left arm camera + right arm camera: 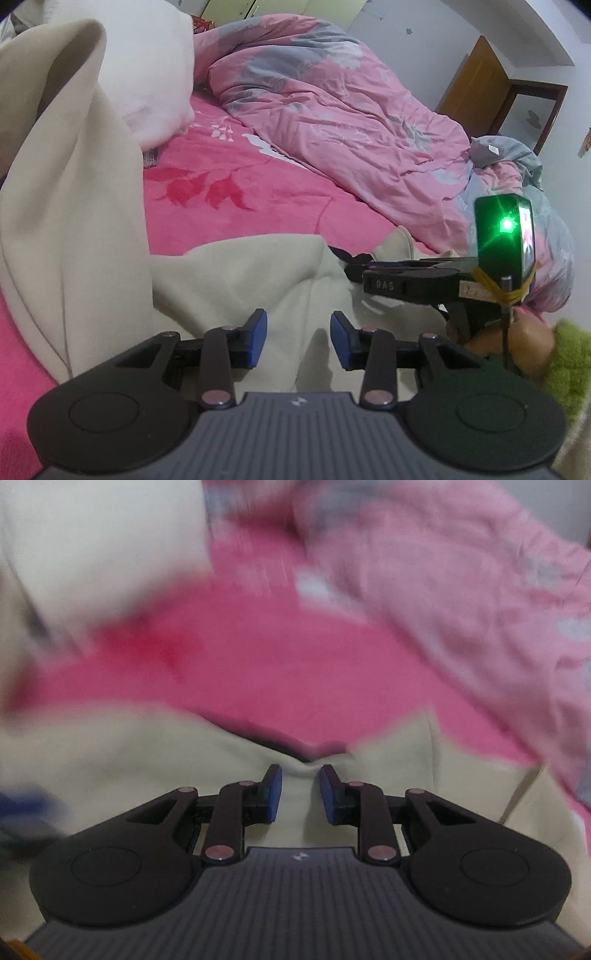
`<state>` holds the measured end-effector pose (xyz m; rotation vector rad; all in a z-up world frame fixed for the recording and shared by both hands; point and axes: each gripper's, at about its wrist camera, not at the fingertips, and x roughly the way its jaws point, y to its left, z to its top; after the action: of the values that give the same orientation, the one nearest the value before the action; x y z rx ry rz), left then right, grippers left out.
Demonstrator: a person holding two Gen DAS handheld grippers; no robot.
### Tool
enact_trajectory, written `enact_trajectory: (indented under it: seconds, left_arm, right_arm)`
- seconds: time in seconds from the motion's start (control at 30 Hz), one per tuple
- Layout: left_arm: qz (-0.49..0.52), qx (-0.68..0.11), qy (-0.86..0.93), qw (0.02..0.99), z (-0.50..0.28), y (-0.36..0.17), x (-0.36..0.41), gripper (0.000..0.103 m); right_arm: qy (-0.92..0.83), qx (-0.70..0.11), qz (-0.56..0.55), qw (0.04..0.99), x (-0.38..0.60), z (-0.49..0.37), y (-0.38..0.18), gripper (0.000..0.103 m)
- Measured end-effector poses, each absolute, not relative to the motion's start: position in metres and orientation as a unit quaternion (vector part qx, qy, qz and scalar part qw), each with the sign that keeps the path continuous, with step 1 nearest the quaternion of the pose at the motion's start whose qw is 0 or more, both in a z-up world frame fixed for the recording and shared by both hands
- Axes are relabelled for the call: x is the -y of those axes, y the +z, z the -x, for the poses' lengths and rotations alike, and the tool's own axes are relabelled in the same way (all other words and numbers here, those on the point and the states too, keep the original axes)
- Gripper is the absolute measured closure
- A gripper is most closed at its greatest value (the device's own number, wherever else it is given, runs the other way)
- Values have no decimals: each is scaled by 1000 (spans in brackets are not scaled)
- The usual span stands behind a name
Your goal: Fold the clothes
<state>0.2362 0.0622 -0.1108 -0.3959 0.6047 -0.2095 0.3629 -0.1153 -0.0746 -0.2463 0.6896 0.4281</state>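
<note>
**Bed Inspection: Cream Garment Partly Lifted**

Bed [280,206] with bright pink sheet carries a rumpled pink-and-grey quilt [332,96] along its far side. Cream garment [236,280] lies at the near edge, its left portion raised. Left hand-held gripper [298,339]: jaws parted, nothing between them, over the cloth. Right hand-held gripper [300,794]: jaws parted above cream fabric; view blurred.

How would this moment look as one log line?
left gripper: open, over cream garment | right gripper: open | bed: pink
</note>
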Motion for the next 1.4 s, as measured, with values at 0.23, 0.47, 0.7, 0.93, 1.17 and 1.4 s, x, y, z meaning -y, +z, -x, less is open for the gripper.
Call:
enact_trajectory:
  seconds: [0.23,0.47,0.7,0.93,1.17,1.4]
  left_arm:
    - [197,-293,-104,930,-235,-110,-63,61]
    - [200,-271,-68,939,-215,-93,-74,41]
    - [205,-251,-31,945,-195,-76,-85,36]
    - [251,-261,-2,932,-184,-89,-86,33]
    - [322,-259,-8,911,-185,-100,-107,33]
    - [352,-262,-15,899,-185,-104,-115,33]
  right_arm:
    - [222,-368,94,898,117,-368,-89,80]
    - [221,-407,66,884,119,-373,-93,76]
    - [287,-275,169,902,79,-304,16,75]
    - [433,-161,321,827,-25,-246,57,56]
    - [514,-136,471,704,-136,-226,36,45]
    - [523,-170,522,651,-188,-242,6,39]
